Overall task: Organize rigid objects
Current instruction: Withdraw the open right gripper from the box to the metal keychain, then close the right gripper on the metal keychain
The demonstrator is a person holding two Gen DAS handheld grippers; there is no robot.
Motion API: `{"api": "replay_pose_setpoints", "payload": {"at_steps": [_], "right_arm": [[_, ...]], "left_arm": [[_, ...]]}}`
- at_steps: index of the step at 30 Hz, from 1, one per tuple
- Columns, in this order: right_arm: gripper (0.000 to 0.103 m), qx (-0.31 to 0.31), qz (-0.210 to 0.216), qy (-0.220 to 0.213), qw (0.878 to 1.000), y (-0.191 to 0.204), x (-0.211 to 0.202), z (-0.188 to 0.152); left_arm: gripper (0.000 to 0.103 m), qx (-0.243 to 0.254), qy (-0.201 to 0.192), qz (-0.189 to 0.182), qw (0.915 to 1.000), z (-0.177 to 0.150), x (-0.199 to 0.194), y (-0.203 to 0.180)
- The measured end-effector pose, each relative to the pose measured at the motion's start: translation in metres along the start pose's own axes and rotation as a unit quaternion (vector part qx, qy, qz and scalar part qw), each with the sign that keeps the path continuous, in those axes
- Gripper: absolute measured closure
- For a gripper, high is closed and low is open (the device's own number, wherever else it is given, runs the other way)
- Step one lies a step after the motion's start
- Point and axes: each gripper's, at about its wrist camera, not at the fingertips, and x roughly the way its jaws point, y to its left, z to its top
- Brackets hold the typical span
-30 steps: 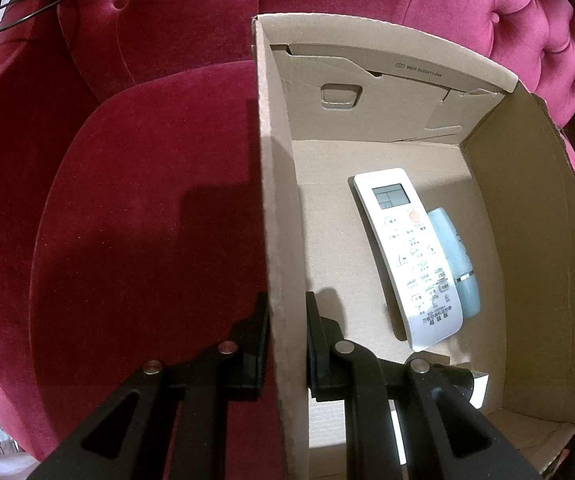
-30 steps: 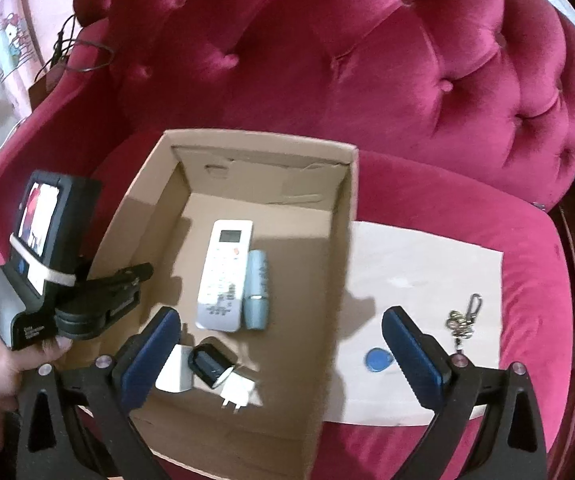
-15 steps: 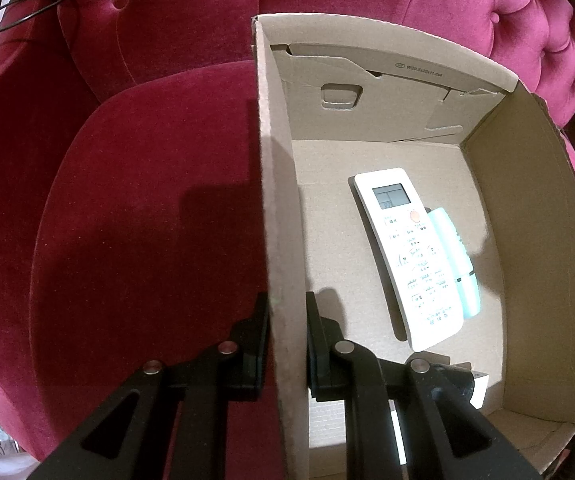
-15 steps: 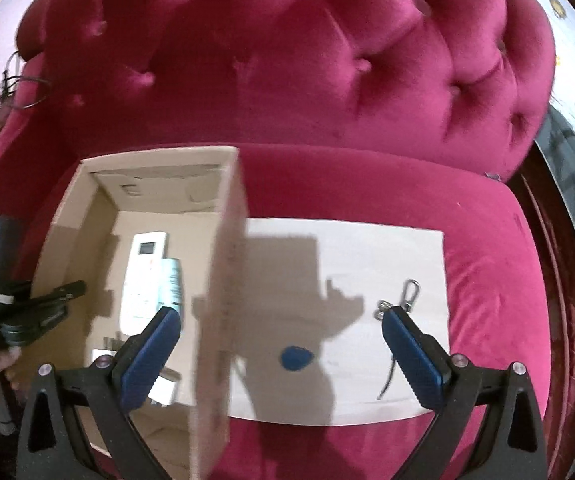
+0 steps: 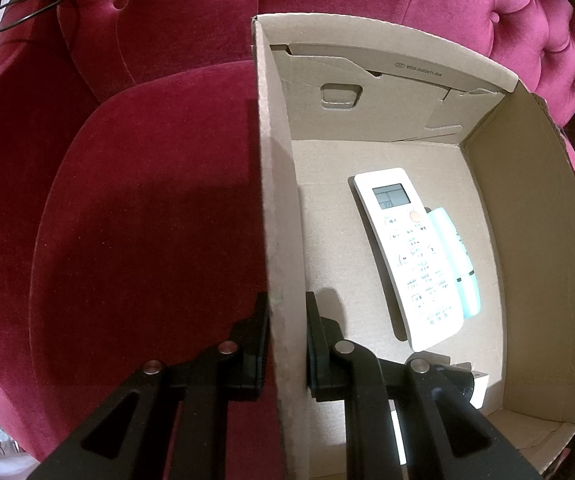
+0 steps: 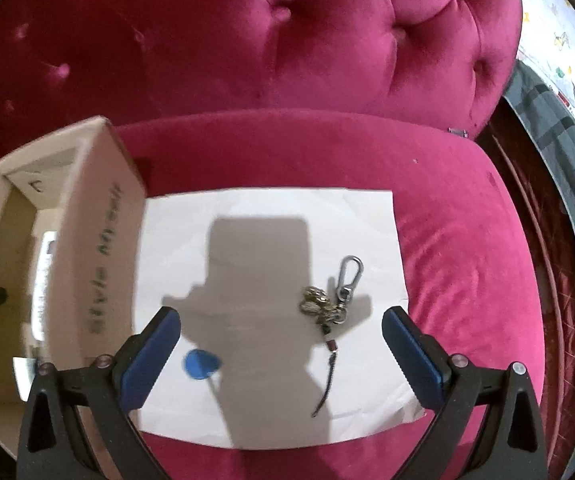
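My left gripper is shut on the left wall of an open cardboard box, one finger outside and one inside. In the box lie a white remote control and a pale blue oblong case beside it; a dark item with a white plug is partly hidden behind my fingers. In the right wrist view my right gripper stands open above a white sheet on the sofa seat. A keychain with a carabiner lies between its blue pads, and a blue tag rests near the left pad. The box stands at the sheet's left.
Everything sits on a crimson tufted velvet sofa. A dark wire loop hangs at the sofa's far left arm. Beyond the sofa's right edge are a dark red floor and patterned fabric.
My right gripper has swung right and lower, from over the box to over the white sheet, so the keychain now sits between its pads. The left gripper and box stayed put.
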Motion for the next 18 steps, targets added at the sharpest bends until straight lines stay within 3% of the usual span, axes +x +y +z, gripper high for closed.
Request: {"api": "replay_pose_setpoints", "payload": {"at_steps": [18], "right_arm": [[0.0,0.033,-0.012,0.045,0.998,-0.041,0.087,-0.006]], "left_arm": [[0.087,0.0,0.001,0.0,1.0,0.0,0.001,-0.003]]}}
